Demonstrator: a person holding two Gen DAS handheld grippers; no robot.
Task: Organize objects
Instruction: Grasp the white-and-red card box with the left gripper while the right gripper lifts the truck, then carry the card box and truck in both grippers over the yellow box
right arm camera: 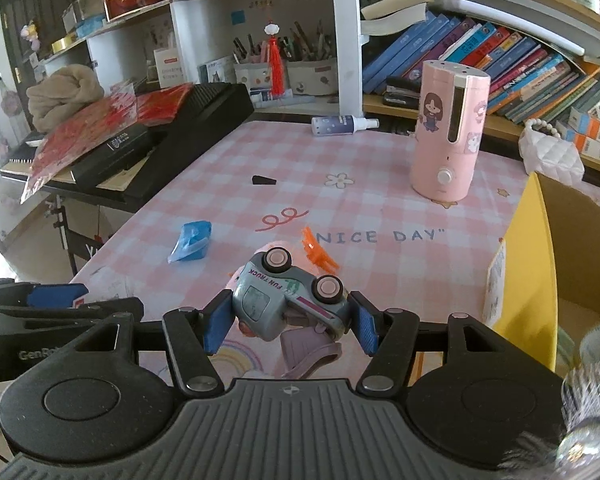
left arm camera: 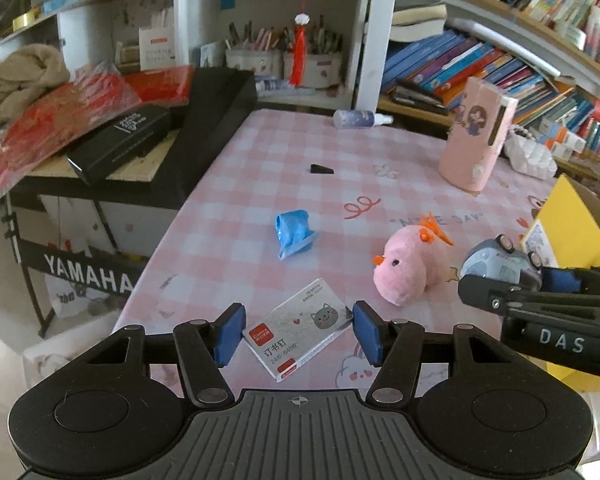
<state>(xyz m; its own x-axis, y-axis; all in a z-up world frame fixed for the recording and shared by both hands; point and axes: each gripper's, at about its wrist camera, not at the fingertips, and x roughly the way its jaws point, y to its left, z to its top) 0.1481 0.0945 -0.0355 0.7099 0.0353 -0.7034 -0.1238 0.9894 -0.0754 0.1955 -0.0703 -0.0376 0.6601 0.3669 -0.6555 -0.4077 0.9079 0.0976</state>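
My left gripper (left arm camera: 296, 332) is shut on a clear box of staples (left arm camera: 298, 334) with a cat picture, held low over the pink checked tablecloth (left arm camera: 260, 184). My right gripper (right arm camera: 290, 322) is shut on a grey toy truck (right arm camera: 288, 300) tipped on its side, wheels up; it also shows at the right of the left wrist view (left arm camera: 500, 266). A pink plush chick (left arm camera: 410, 270) lies on the cloth between the two grippers. A blue crumpled bag (left arm camera: 294, 232) lies further out, left of centre.
A yellow cardboard box (right arm camera: 532, 264) stands open at the right edge. A pink humidifier (right arm camera: 448, 132) stands at the back right, a spray bottle (right arm camera: 340, 125) lies at the back, a small black wedge (right arm camera: 264, 180) mid-table. A keyboard with clutter (right arm camera: 140, 148) borders the left.
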